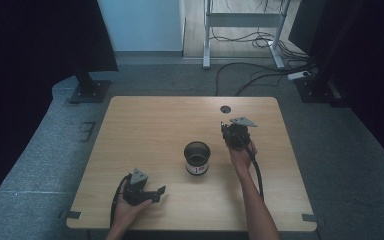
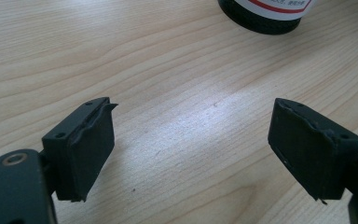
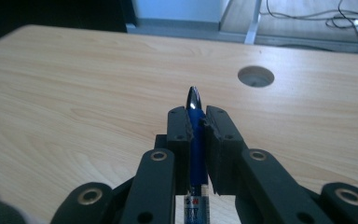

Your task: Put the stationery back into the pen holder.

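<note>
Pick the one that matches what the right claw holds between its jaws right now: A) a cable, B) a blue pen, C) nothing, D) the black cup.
B: in the right gripper view the right claw has its jaws closed on a blue pen whose silver tip pokes out past them, while the black cup stands apart on the table.
</note>
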{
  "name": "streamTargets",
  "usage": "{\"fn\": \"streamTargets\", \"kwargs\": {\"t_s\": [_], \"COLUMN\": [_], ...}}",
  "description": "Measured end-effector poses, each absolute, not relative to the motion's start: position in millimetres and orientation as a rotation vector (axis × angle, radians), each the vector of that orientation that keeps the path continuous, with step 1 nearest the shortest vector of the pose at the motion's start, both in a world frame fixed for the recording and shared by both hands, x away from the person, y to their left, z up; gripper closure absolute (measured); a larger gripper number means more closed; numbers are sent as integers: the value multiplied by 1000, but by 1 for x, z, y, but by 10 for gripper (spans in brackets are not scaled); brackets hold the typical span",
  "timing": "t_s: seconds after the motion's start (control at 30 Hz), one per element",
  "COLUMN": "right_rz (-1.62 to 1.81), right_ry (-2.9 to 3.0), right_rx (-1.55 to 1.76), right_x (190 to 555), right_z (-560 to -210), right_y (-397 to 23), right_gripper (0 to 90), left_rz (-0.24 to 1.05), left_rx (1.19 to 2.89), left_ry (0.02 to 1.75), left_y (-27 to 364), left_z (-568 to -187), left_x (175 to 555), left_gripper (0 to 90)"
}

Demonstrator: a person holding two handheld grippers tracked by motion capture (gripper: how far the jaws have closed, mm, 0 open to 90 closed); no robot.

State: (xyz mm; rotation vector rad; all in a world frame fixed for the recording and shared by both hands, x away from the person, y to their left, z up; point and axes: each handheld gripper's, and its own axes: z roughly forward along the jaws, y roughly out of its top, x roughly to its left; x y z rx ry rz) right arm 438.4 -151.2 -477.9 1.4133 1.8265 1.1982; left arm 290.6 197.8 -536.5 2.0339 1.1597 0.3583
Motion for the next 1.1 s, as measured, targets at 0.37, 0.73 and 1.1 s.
{"fn": "streamTargets", "kwargs": {"t_s": [0.37, 0.73, 1.1], "right_rz": [1326, 1388, 1449], "right_ry": [1770, 1758, 1756], "right_rx": [1322, 1302, 1243], "right_x": [416, 410, 401], "right_z": [-451, -432, -410], "right_y": [-150, -147, -133], "right_gripper": [792, 792, 791], "left_rz": [372, 353, 350], "left_rx": [2029, 2043, 2050], "left_ry": [1172, 1168, 1165], "left_y": [198, 196, 196], "left_z": [-537, -540, -541], "left_x": [291, 290, 290], "left_gripper": [149, 149, 149]}}
